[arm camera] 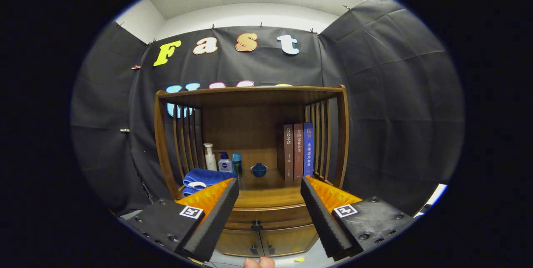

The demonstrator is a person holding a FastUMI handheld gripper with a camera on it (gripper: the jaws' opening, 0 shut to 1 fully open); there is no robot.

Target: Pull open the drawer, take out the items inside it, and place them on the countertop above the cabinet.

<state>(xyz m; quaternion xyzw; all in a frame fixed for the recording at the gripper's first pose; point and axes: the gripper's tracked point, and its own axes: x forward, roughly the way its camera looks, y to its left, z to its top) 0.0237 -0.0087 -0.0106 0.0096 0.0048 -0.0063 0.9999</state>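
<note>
A wooden cabinet point(250, 164) stands ahead against the black cloth wall. Its drawer point(266, 214) sits shut under the countertop point(268, 195), with a small dark knob point(257, 222) in its middle. My gripper point(270, 188) is open and holds nothing; its two fingers frame the countertop and drawer front from some distance back. The inside of the drawer is hidden. Below the drawer are two cabinet doors point(266, 241) with small handles.
On the countertop stand a folded blue towel point(202, 178), a white pump bottle point(210, 157), a small blue-and-white bottle point(225, 162), a teal bottle point(237, 164), a blue lidded bowl point(258, 169) and three upright books point(296, 151). Fingertips of a hand point(259, 263) show below.
</note>
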